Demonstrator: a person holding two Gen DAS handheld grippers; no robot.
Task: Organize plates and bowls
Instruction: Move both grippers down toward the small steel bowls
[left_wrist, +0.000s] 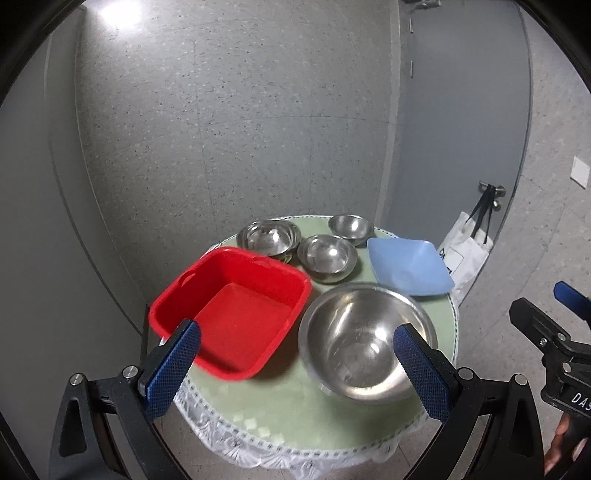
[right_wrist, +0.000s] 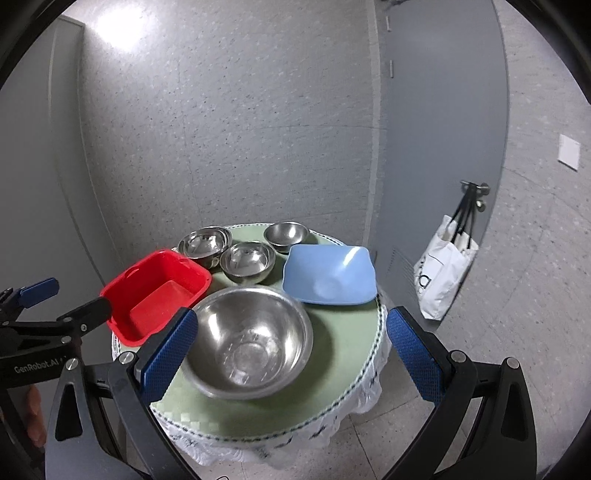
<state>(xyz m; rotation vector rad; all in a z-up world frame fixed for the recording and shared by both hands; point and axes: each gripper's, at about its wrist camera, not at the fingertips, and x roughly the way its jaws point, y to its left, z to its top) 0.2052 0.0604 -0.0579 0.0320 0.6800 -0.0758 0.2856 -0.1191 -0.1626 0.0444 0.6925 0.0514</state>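
A small round table holds a red square basin, a large steel bowl, a blue square plate and three small steel bowls. My left gripper is open and empty above the table's near edge, its fingers spanning the basin and the large bowl. My right gripper is open and empty, over the large bowl. Each gripper shows at the edge of the other's view.
A speckled wall stands behind the table. A grey door is at the right, with a white bag hanging from its handle. A lace cloth hangs over the table's edge.
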